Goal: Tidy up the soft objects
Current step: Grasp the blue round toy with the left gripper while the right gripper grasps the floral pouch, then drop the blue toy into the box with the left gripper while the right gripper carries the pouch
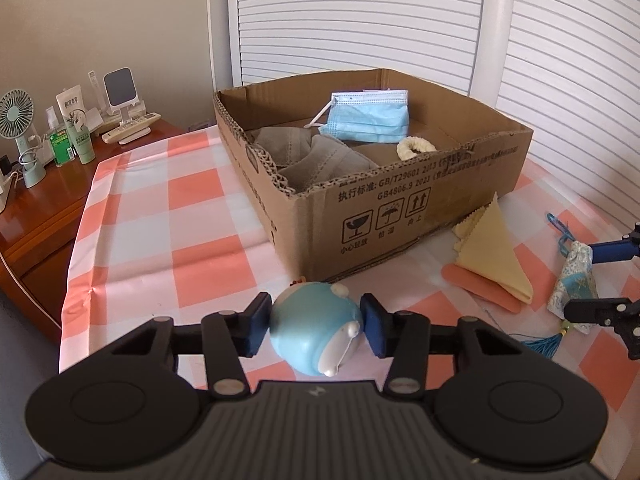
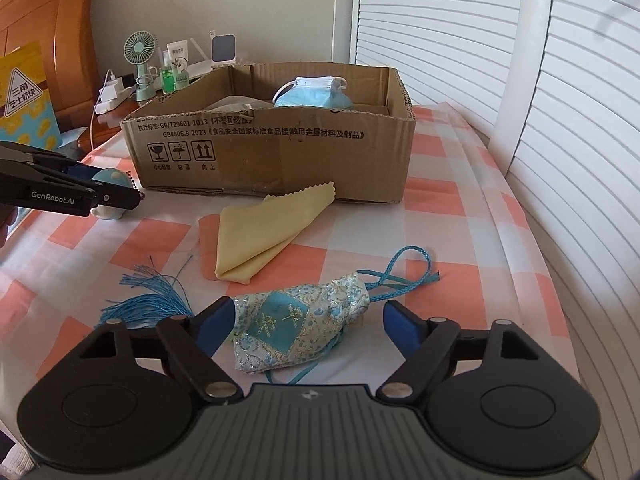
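My left gripper (image 1: 314, 320) is shut on a round blue-and-white soft toy (image 1: 316, 328), with a blue pad pressing each of its sides, just in front of the cardboard box (image 1: 400, 200). The box holds a blue face mask (image 1: 368, 116), grey cloths (image 1: 320, 156) and a cream ring (image 1: 414, 146). My right gripper (image 2: 308, 320) is open around a blue patterned pouch (image 2: 296, 328) lying on the checked cloth; the left pad touches it and the right pad stands apart. Its tassel (image 2: 148, 300) trails left. A folded yellow cloth (image 2: 264, 236) lies on a pink one (image 2: 206, 240).
A wooden nightstand (image 1: 48, 208) to the left carries a small fan (image 1: 16, 116), bottles and remotes. White louvered doors (image 1: 360, 16) stand behind the box. The table edge (image 1: 76, 240) drops off on the left. A yellow bag (image 2: 24, 92) leans by the headboard.
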Demonstrator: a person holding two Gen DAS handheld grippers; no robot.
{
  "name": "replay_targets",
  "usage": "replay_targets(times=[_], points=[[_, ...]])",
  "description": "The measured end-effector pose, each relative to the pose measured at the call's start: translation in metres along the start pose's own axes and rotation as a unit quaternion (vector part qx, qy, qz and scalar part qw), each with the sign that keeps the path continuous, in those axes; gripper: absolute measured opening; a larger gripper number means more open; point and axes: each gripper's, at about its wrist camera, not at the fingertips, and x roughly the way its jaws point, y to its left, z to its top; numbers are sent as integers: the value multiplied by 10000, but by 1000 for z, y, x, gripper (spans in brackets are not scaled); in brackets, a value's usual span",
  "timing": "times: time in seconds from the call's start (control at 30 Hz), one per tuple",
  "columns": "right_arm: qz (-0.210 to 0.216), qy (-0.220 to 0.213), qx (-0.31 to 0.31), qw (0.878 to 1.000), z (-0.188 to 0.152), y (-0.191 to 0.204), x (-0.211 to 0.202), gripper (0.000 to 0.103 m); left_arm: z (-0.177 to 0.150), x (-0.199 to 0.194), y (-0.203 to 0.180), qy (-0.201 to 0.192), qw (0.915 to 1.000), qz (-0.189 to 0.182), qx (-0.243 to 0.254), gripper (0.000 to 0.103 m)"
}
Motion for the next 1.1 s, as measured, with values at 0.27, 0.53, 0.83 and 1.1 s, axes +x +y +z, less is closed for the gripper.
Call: replay_targets(times=[0.27, 0.53, 0.83, 1.1], points=[[-58, 101, -178, 9998, 3, 18, 13, 79, 0, 2, -1, 32, 10000, 1, 21, 48], [-99, 107, -208, 9997, 1, 15, 5, 50, -1, -3, -3, 80, 9999, -79, 68, 45], [-86, 13, -318, 9995, 3, 10, -11, 49, 2, -27, -11, 120, 9992, -188, 326, 44], [57, -211, -684, 9974, 12, 9, -35, 49, 12, -56, -29, 207, 9962, -311, 785, 44]])
